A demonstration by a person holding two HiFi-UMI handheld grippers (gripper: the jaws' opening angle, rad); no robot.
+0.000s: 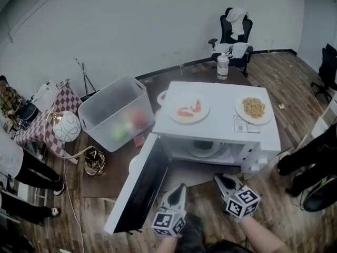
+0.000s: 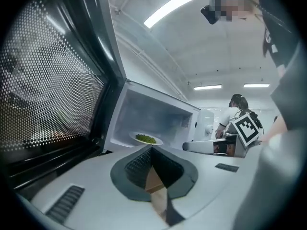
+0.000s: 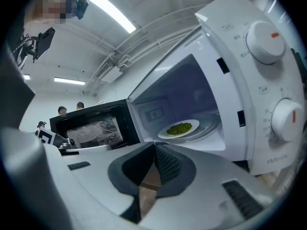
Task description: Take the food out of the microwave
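straight ahead of right hand-held gripper (image 3: pixel 154 146), greens plate (image 3: pixel 181 128) inside open microwave (image 3: pixel 249 87).

I find the room evenly and coolly lit by long ceiling strips (image 2: pixel 170 7), which burn out to white glare in both my gripper views. The microwave (image 1: pixel 221 117) cavity sits in bluish shade, and its door (image 2: pixel 53 90) glass carries pale reflections. All three views bow hard at the edges, my gripper views darken to black corners, and whatever lies nearest my lenses is soft.
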